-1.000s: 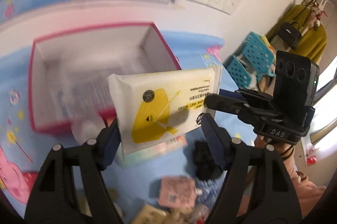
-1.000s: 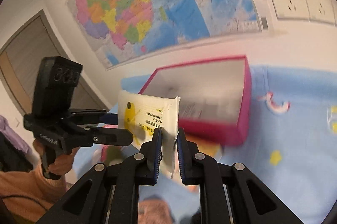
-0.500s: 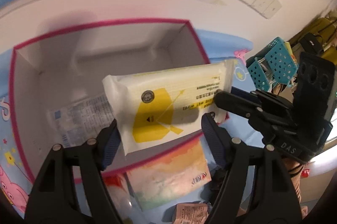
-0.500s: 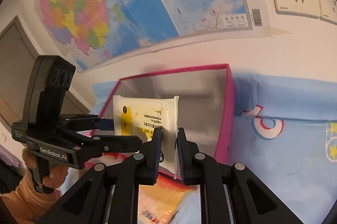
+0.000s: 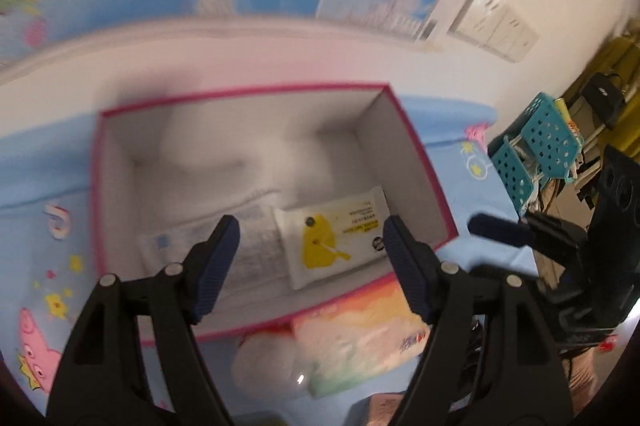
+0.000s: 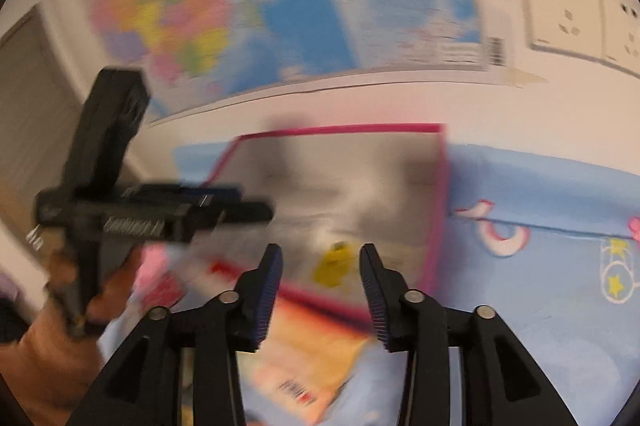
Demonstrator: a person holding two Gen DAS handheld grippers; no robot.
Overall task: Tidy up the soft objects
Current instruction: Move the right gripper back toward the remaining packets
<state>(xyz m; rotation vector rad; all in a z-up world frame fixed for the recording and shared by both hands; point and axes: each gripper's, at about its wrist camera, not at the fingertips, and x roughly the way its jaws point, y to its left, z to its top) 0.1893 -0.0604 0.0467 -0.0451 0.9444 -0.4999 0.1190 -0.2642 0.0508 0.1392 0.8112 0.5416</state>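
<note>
Two grippers are held tilted downward over a pink-edged box (image 5: 416, 162) on a blue cartoon-printed cloth (image 6: 540, 306). The left gripper (image 5: 310, 238) is seen with its jaws spread wide and nothing between them; they have just been opening a little further. Just ahead of and below its tips, a yellow-and-white wipes packet (image 5: 332, 238) lies flat on the box floor, toward the right wall, beside a white printed packet (image 5: 248, 246) to its left. The right gripper (image 6: 320, 266) is likewise spread and empty, its jaws having just been opening, and the wipes packet is glimpsed, blurred, in the box beyond its tips. Below both tools, outside the near wall of the box, an orange-and-pastel tissue pack (image 5: 360, 338) rests on the cloth. The left gripper's handle is grasped by a hand (image 6: 100, 290) at the left of the right wrist view. Both views are blurred.
</note>
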